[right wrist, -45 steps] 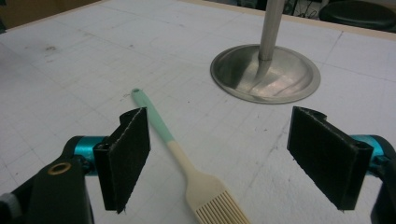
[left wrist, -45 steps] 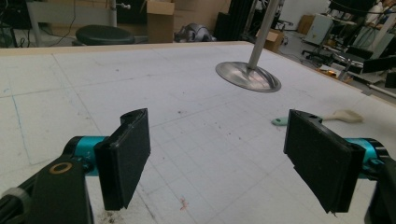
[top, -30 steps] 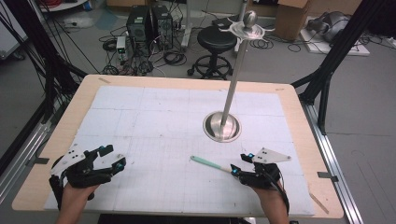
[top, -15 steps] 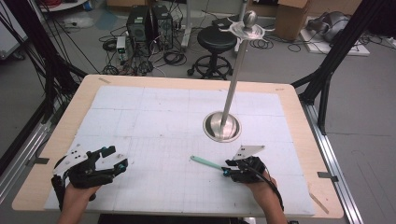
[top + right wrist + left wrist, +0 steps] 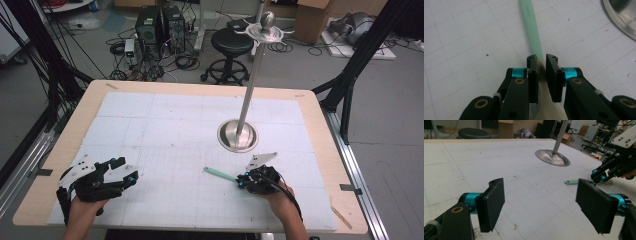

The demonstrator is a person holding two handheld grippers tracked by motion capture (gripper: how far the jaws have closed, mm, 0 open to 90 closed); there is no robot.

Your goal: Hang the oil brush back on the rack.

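While the person's two forearms enter from the near edge of the table, the right gripper [image 5: 241,181] lies low on the white gridded mat [image 5: 165,125], its black jaws having just been closing and now pinched on the pale, cream-coloured end of a slim flat utensil with a mint-green handle [image 5: 531,27]. That grip sits at one end, so the green length points away from the hand and lies flat on the mat, apparently to keep the piece level for lifting. To the other side, the left gripper [image 5: 127,170] rests on the mat with its jaws spread wide and nothing between the pads [image 5: 492,203], seemingly held in reserve, well apart from the utensil. Farther out, just beyond the utensil, stands a polished steel stand with a round dished base [image 5: 238,135] and a tall thin pole, its hooked top [image 5: 266,29] being the likely hanging place. Beyond the table's wooden border [image 5: 200,87] stands a black round stool [image 5: 231,41].
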